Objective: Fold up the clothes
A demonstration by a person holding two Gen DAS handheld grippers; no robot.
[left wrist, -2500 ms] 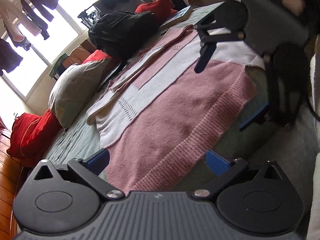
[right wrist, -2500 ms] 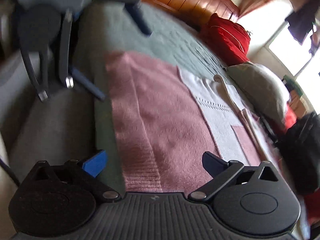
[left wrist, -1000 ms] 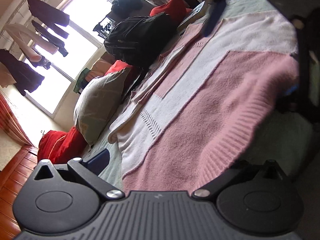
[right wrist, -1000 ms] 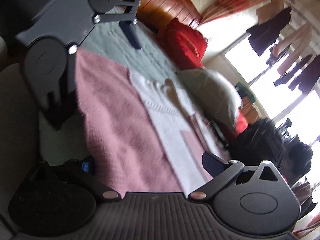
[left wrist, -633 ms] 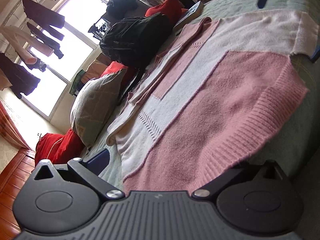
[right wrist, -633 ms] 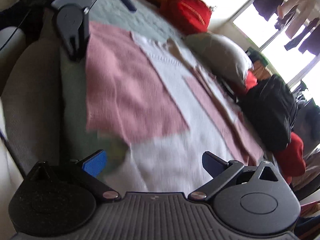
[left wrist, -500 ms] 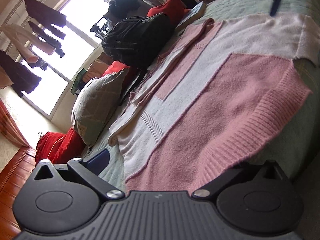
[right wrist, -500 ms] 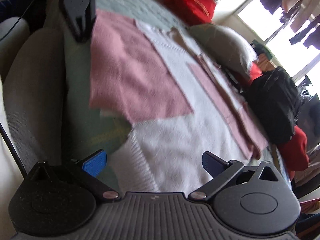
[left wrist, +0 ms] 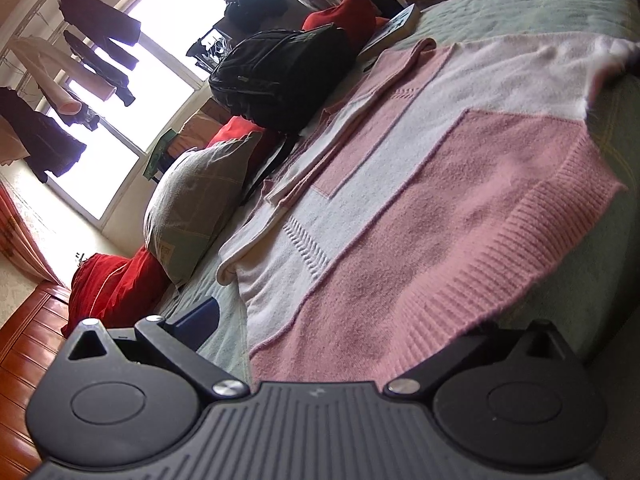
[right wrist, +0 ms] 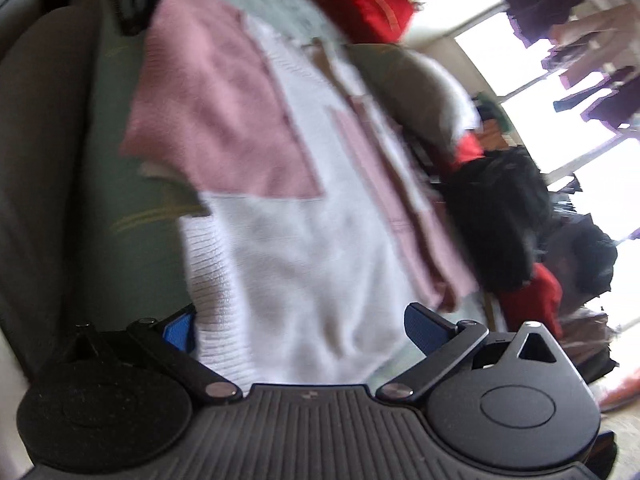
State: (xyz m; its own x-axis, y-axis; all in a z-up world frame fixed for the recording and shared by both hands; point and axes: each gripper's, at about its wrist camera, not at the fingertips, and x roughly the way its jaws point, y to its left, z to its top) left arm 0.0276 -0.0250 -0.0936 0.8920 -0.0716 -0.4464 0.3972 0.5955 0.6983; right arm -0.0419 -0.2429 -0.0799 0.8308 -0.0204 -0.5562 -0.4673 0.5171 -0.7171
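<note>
Left wrist view shows the left gripper (left wrist: 332, 320) with jaws spread wide at the ribbed pink hem of the sweater (left wrist: 440, 208); its right finger is hidden under that hem, so whether it grips is unclear. The pink-and-white sweater lies flat on the green bedspread (left wrist: 532, 8), sleeves folded inward. Right wrist view, blurred, shows the right gripper (right wrist: 300, 328) wide open at the white hem corner, holding nothing. A black backpack (left wrist: 280, 76) and pillow (left wrist: 196, 200) sit beyond. Writing on a book (left wrist: 394, 26) is unreadable.
</note>
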